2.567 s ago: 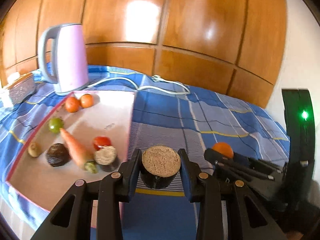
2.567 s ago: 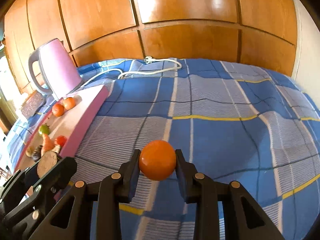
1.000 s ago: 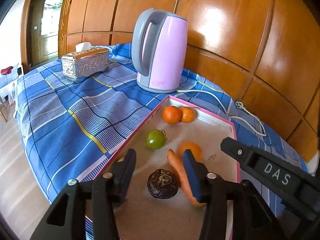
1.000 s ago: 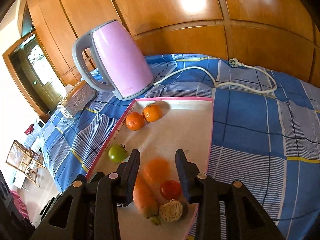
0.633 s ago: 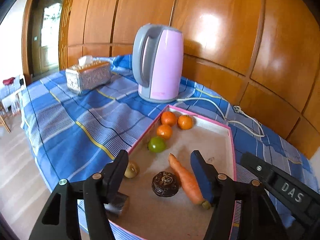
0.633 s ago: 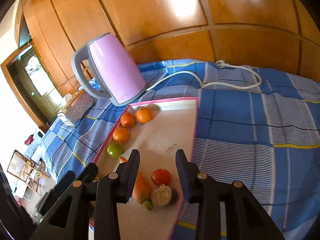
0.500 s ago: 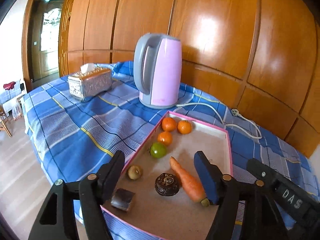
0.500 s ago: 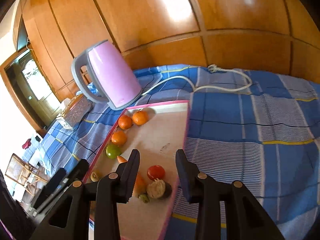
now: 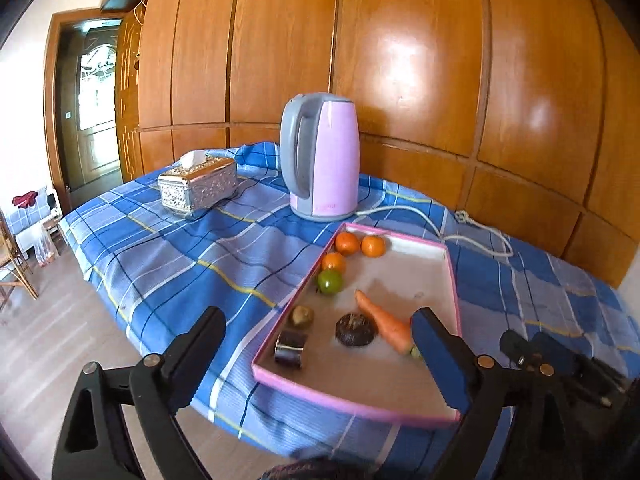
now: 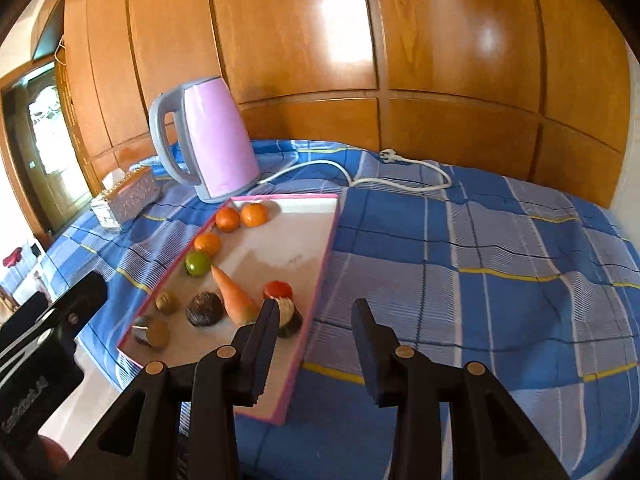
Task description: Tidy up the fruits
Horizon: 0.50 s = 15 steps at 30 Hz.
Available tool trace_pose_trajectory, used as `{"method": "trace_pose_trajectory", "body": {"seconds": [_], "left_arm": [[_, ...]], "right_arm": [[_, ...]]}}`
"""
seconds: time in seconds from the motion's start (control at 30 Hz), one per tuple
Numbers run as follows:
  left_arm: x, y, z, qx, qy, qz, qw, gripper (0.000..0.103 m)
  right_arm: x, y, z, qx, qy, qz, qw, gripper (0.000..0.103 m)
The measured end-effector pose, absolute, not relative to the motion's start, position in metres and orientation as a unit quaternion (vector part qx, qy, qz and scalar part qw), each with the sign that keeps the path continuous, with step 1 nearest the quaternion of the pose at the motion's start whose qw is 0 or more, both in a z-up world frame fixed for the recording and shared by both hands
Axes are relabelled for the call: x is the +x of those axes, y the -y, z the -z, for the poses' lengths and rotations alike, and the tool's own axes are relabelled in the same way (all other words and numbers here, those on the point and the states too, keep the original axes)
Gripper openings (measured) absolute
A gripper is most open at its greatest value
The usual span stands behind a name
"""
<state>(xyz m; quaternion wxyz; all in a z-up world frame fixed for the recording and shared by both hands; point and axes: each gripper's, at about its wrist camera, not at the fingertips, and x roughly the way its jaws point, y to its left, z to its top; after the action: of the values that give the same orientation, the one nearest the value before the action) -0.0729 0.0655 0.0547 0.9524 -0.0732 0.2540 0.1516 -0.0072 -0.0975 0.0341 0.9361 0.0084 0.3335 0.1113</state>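
A pink-rimmed tray (image 9: 356, 400) (image 10: 320, 272) lies on the blue checked cloth. In it are three oranges (image 9: 347, 243) (image 10: 227, 219), a green fruit (image 9: 330, 282) (image 10: 197, 263), a carrot (image 9: 384, 326) (image 10: 234, 294), a red tomato (image 10: 277, 289), a dark round fruit (image 9: 355, 330) (image 10: 205, 309), a small brown fruit (image 9: 301, 315) (image 10: 166, 302) and two dark cut pieces (image 9: 291, 350) (image 10: 290, 317). My left gripper (image 9: 320, 356) is open and empty, held back above the tray's near end. My right gripper (image 10: 314, 336) is open and empty over the tray's right rim.
A pink kettle (image 9: 320, 164) (image 10: 208, 140) stands behind the tray with its white cord (image 10: 396, 176) on the cloth. A silver tissue box (image 9: 198, 188) sits at the left. Wood panels close the back. The table edge and floor (image 9: 60, 320) lie at left.
Both grippers have let go of their pieces in the tray, opened, and pulled back and up. The orange now lies in line with the others; the cut piece is at the tray's near corner.
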Motion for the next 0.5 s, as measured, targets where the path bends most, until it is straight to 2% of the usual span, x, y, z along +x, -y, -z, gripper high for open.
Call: {"method": "trace_pose_trajectory", "body": {"seconds": [0.5], "left_arm": [[-0.090,-0.043,-0.050,-0.051,-0.253,-0.136,0.956,0.100]], "right_arm": [[-0.030,0.110,-0.029,0.009,-0.325,-0.096,0.941,0.039]]}}
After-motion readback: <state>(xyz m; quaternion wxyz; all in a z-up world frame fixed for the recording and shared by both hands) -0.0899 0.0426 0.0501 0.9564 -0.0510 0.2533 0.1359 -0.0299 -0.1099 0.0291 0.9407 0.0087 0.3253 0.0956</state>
